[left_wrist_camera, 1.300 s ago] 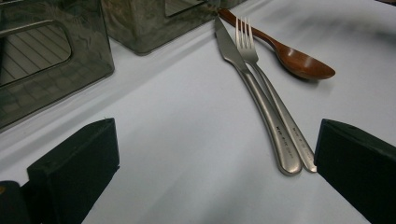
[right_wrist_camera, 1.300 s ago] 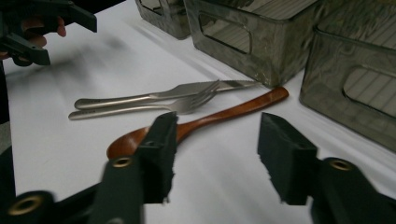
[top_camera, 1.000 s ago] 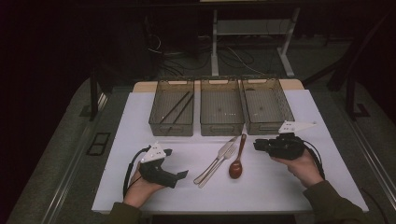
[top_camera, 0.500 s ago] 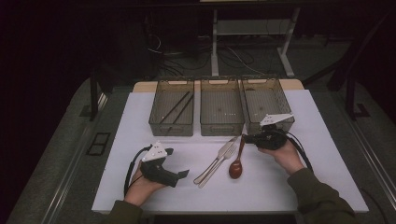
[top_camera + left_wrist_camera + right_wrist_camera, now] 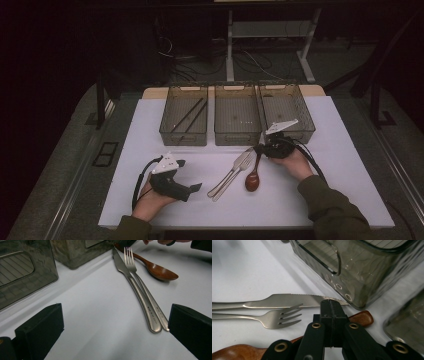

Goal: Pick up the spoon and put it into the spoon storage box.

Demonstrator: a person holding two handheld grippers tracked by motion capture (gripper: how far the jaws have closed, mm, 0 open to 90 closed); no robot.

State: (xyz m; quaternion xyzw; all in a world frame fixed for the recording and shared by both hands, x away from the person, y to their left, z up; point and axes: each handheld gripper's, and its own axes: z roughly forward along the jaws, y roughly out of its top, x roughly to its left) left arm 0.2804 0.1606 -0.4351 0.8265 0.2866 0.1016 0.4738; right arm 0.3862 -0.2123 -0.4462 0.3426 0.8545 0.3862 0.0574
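Note:
A wooden spoon, a steel fork and a knife lie side by side on the white mat. My right gripper is at the far end of the spoon's handle, jaws shut pad to pad. In the right gripper view its tips hover over the spoon handle, with nothing between the pads; the fork and knife lie just left. My left gripper rests at the near left, open. In the left gripper view the knife and fork handles end near one jaw.
Three clear grey bins stand in a row at the back of the mat: left, middle, right. Two dark sticks lie in the left bin. The right gripper is close to the right bin's front wall.
The right hand has moved left and down from the mat's right side to the end of the spoon's handle. The left hand has stayed in place.

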